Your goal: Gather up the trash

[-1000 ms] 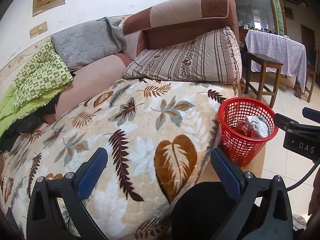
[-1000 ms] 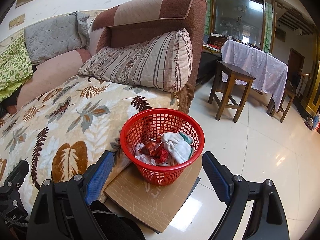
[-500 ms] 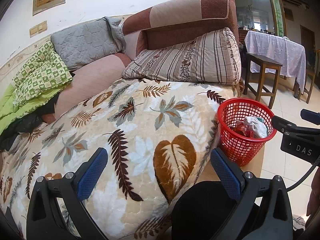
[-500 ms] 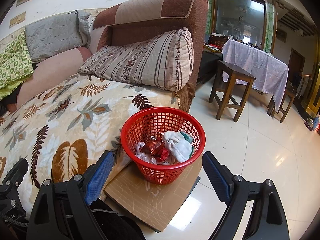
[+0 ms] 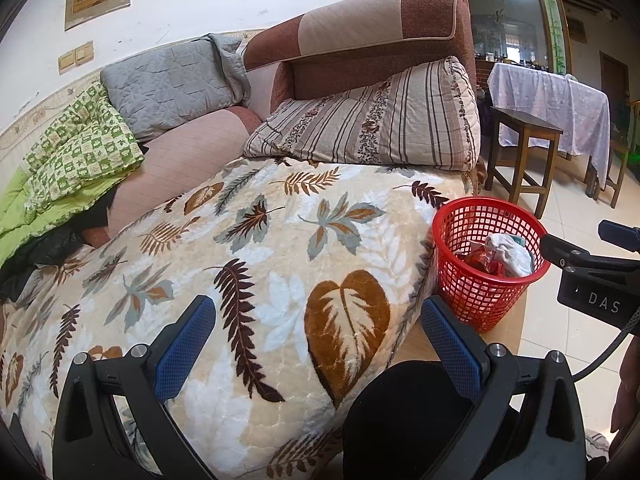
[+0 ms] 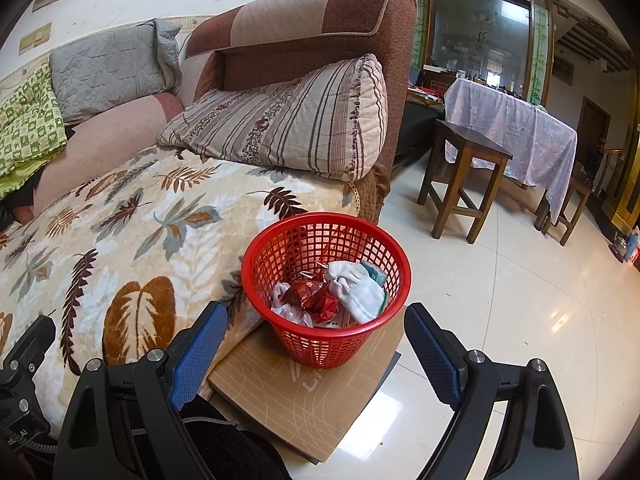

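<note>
Standing upright, mouth up, red basket (image 6: 326, 292) holds trash (image 6: 332, 296).

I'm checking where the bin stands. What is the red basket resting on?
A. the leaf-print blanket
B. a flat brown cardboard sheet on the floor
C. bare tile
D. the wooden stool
B: the red basket stands on the cardboard sheet, beside the blanket's edge.

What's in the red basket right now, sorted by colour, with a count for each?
Counted in the red basket from the right wrist view:
Red shiny wrappers: 1 bunch, pieces not separable
White sock-like cloth: 1
White crumpled plastic: 1
Green-and-white packet: 1
Total: 4 visible
</note>
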Motion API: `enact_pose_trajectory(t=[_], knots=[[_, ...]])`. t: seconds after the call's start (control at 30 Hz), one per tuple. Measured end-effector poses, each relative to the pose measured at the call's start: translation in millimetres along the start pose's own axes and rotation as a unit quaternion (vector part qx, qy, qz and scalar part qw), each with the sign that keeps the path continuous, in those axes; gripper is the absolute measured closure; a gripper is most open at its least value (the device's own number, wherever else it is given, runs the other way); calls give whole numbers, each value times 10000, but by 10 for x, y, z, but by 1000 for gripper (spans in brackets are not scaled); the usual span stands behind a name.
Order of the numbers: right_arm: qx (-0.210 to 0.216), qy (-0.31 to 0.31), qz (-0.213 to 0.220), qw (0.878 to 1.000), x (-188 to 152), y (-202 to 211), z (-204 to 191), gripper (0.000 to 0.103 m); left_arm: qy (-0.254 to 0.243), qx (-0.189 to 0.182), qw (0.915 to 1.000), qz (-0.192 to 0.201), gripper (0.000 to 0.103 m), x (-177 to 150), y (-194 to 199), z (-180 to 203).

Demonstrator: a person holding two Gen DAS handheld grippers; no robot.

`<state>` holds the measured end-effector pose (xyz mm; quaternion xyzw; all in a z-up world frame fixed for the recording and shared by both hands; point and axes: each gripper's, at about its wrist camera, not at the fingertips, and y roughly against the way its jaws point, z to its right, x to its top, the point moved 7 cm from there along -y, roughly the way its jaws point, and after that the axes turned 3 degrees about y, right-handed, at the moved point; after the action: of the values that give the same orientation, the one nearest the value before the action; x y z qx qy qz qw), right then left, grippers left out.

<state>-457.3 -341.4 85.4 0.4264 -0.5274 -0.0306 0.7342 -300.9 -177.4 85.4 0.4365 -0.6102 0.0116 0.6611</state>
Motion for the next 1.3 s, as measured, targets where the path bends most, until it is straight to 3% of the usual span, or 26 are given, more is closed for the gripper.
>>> enact_pose_trajectory(t=[1.3], knots=[[15, 91, 2, 10000, -6, -38, -63, 10, 32, -35, 10000, 12, 1, 1, -4, 21]])
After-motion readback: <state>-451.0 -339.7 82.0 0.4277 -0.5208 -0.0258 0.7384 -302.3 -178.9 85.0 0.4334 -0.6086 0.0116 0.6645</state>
